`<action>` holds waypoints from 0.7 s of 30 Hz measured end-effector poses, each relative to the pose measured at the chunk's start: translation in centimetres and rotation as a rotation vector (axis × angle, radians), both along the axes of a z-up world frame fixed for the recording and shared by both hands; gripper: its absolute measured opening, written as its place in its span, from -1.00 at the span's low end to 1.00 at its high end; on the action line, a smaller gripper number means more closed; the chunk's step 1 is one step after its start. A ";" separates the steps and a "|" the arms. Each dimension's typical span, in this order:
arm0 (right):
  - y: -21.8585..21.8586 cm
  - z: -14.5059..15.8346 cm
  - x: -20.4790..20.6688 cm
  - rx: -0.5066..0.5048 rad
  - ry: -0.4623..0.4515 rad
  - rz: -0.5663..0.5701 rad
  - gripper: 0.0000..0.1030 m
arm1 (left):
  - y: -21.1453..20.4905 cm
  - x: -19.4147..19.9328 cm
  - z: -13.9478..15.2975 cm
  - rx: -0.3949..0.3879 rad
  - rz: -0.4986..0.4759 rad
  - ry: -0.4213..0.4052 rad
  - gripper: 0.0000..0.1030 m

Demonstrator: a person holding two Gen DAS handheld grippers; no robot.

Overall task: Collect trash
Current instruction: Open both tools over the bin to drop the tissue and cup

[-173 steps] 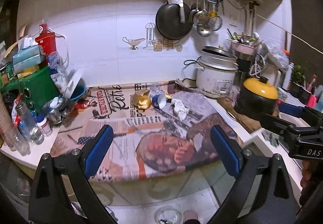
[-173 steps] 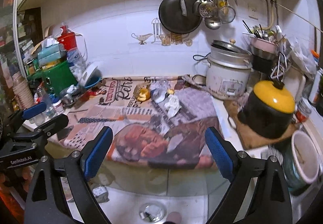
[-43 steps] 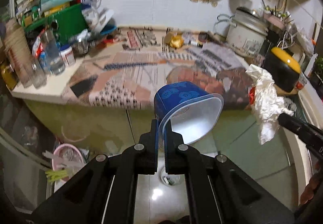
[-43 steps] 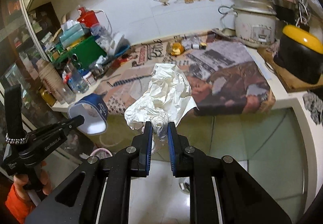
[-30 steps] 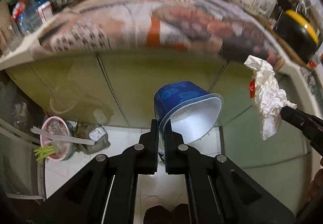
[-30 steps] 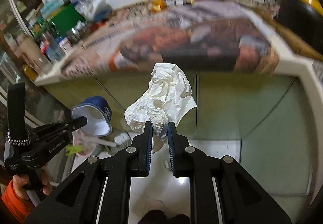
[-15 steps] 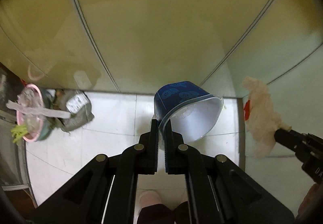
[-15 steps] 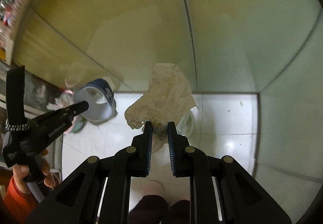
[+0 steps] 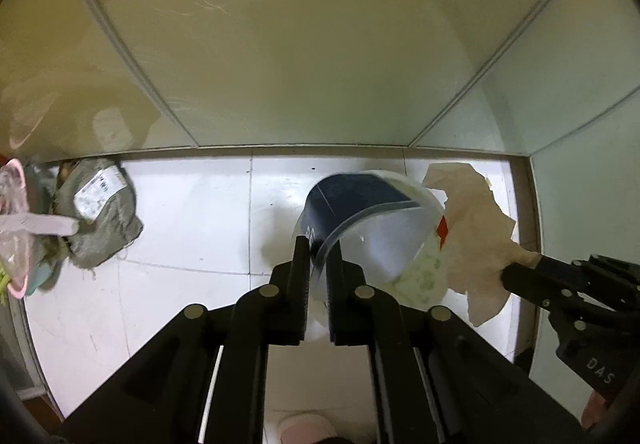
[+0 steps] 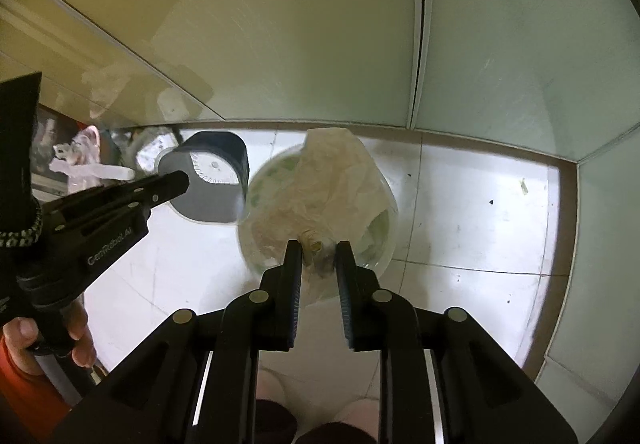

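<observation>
A blue plastic cup (image 9: 356,200) hangs tilted with its white mouth toward me, its rim between the pads of my left gripper (image 9: 319,244), whose jaws are just opening. A crumpled white paper (image 10: 328,172) is pinched at its lower end by my right gripper (image 10: 319,244), whose jaws are also opening. Both hang low over a translucent white bin (image 10: 390,204) with green scraps inside. The right wrist view shows the left gripper (image 10: 182,180) and cup (image 10: 224,148) at the bin's left edge. From the left wrist, the paper (image 9: 472,228) and right gripper (image 9: 510,270) are to the right of the bin (image 9: 424,276).
Pale green cabinet doors (image 9: 300,44) rise just behind the bin. On the white tiled floor (image 9: 180,224) lie a grey bag with a label (image 9: 100,220) and a pink bowl (image 9: 16,244) at the left. A person's hand (image 10: 24,328) holds the left gripper's handle.
Both grippers have dropped from counter height to just above the floor with cup and paper still in them. The bin has come into view beneath. Both pairs of jaws stand slightly wider.
</observation>
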State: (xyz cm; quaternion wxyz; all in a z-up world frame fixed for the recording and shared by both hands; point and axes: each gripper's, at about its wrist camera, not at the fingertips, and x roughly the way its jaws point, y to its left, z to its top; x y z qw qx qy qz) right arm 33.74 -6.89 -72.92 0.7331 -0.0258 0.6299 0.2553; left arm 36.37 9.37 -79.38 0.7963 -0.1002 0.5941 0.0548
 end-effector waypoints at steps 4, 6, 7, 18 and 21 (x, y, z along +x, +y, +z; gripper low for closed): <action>0.5 -1.0 0.2 -0.003 0.019 0.014 -0.56 | -0.2 0.3 -1.2 -0.041 -0.007 0.011 -0.47; 0.5 -0.7 0.2 0.000 0.013 0.008 -0.46 | -0.4 0.2 -0.8 -0.038 -0.015 0.010 -0.45; 0.4 -0.5 0.2 0.003 0.011 0.005 -0.46 | -0.5 0.2 -0.4 -0.032 -0.018 0.011 -0.45; -1.6 12.4 -0.7 0.013 -0.022 -0.039 -0.46 | -1.1 -1.7 14.4 -0.049 -0.027 -0.036 -0.45; -1.8 19.3 -1.2 0.015 -0.069 -0.043 -0.46 | -1.1 -2.4 20.8 -0.050 -0.028 -0.069 -0.45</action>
